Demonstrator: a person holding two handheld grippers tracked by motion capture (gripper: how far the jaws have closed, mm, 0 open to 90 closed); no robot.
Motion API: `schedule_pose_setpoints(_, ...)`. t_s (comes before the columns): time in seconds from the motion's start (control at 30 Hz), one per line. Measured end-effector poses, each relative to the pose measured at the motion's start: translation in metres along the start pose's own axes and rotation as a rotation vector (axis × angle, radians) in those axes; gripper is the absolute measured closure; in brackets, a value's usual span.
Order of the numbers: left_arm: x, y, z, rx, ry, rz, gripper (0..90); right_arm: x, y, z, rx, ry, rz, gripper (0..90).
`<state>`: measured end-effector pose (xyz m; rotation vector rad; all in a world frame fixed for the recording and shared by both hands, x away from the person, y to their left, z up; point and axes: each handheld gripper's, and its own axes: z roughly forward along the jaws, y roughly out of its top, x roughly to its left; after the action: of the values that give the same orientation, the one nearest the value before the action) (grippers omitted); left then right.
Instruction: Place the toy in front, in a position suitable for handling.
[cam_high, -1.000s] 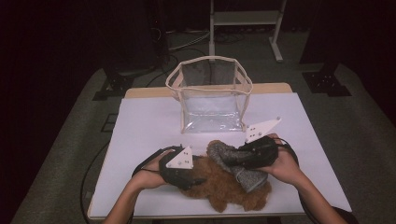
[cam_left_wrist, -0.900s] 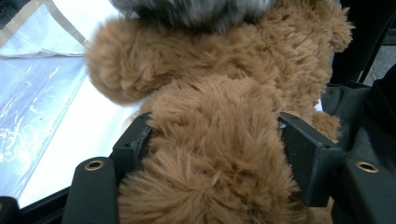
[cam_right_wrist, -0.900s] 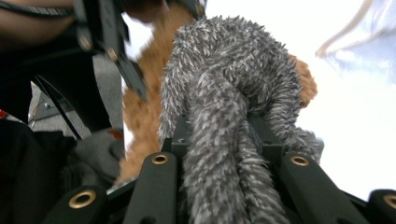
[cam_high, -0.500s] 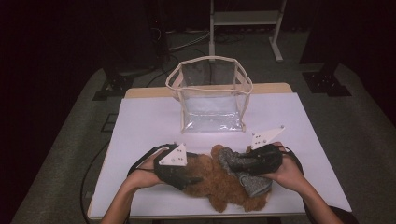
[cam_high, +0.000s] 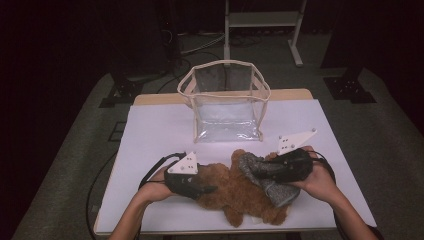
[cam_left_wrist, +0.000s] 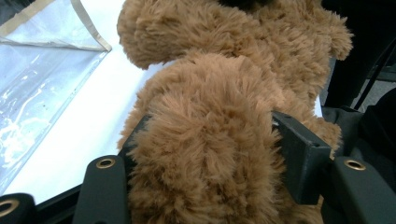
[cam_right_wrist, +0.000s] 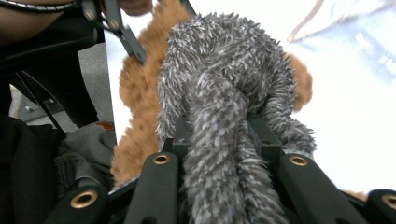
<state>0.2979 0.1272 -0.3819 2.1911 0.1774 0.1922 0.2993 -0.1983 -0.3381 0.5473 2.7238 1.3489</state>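
Two hand-held grippers working on a brown teddy bear (cam_high: 240, 192) at the near edge of a white table (cam_high: 160, 135); the job looks barely begun.

The left gripper (cam_high: 202, 189), whose jaws have just been closing, now pinches a plush limb of the bear from both sides; the right gripper (cam_high: 257, 172) is clamped narrowly on a grey fuzzy garment (cam_high: 267, 177) draped over the bear's upper half; a clear plastic bag (cam_high: 225, 102) stands upright and apparently empty just behind them; I would judge the grey piece is not yet sorted, and nothing has been bagged.
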Motion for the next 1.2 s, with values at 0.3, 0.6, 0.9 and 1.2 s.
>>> schedule_pose_setpoints(0.3,-0.007,0.004,0.003,0.009,0.004,0.034,40.4,0.006,0.053,0.026,0.026,0.044,-0.092,68.2)
schedule_pose_setpoints(0.6,-0.01,0.004,0.002,0.017,0.001,0.059,40.2,-0.009,0.052,0.069,0.109,0.078,-0.046,68.3)
schedule_pose_setpoints(0.9,-0.006,0.002,-0.003,0.018,0.001,0.041,34.3,-0.019,0.017,0.059,0.116,0.07,0.038,69.2)
schedule_pose_setpoints(1.2,0.002,-0.011,-0.012,-0.011,-0.015,-0.022,39.6,-0.02,0.017,0.052,0.105,0.048,0.04,69.0)
